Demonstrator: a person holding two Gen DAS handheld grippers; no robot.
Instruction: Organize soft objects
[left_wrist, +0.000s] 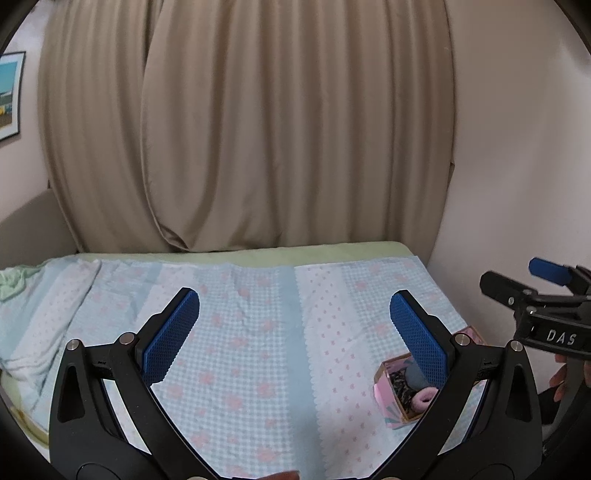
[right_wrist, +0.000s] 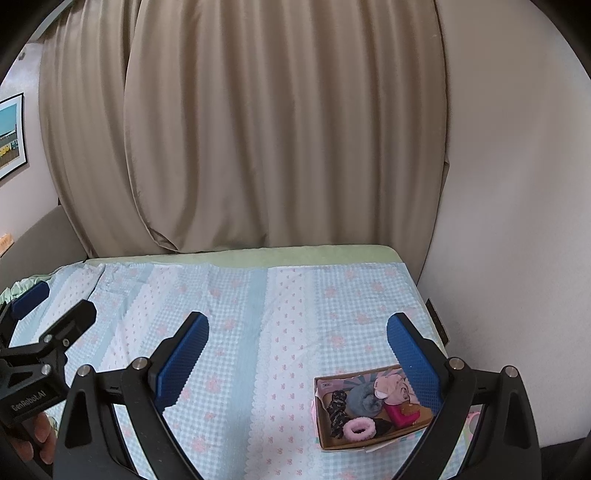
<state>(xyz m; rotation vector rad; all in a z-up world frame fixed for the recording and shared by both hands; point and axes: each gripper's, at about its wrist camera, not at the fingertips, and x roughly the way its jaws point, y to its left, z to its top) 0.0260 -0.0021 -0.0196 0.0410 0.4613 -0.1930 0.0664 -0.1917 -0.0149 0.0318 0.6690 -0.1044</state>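
A bed (right_wrist: 258, 254) with a pale green sheet, covered by a blue checked blanket (right_wrist: 236, 332) patterned with pink flowers. A small open cardboard box (right_wrist: 373, 441) sits on the blanket near the bed's right edge, towards the front. Crumpled green fabric (left_wrist: 14, 282) lies at the left edge.

Bedspread (right_wrist: 229, 332) lies open left of the box (right_wrist: 369, 439); wall (right_wrist: 517, 258) and curtain (right_wrist: 277, 147) hem the far edges.
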